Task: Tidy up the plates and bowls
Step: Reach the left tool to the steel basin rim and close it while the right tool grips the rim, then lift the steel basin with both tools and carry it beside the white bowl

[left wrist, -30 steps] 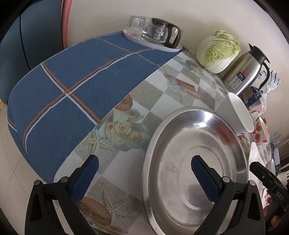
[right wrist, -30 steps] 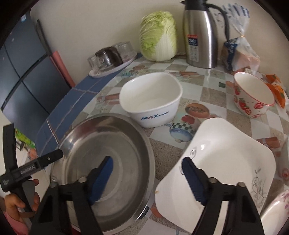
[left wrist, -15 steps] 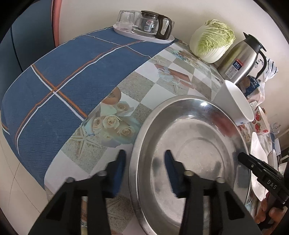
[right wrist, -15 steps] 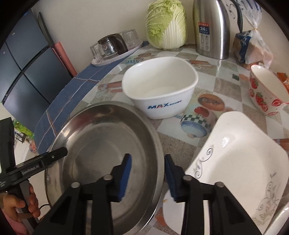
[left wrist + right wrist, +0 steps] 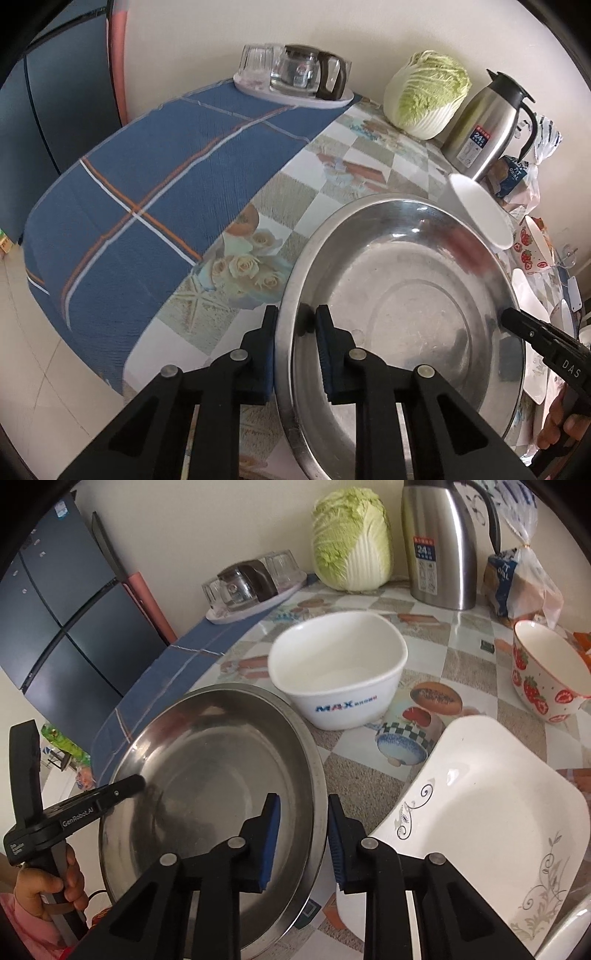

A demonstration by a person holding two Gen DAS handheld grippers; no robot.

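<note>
Straddling the rim of the steel basin (image 5: 406, 314) from opposite sides, the left gripper (image 5: 295, 332) and right gripper (image 5: 303, 823) have just been closing, and each now clamps the rim between its blue pads. The basin sits at the near edge of the table (image 5: 351, 775). Right of it lies a white square plate (image 5: 498, 830); beyond stands a white bowl (image 5: 340, 679), a strawberry bowl (image 5: 543, 679) farther right.

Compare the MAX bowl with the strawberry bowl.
The MAX bowl is plain white with blue lettering; the strawberry bowl has red strawberries and a red rim. The MAX bowl is wider and squarish; the strawberry bowl is round. Both stand upright and empty on the table.
</note>
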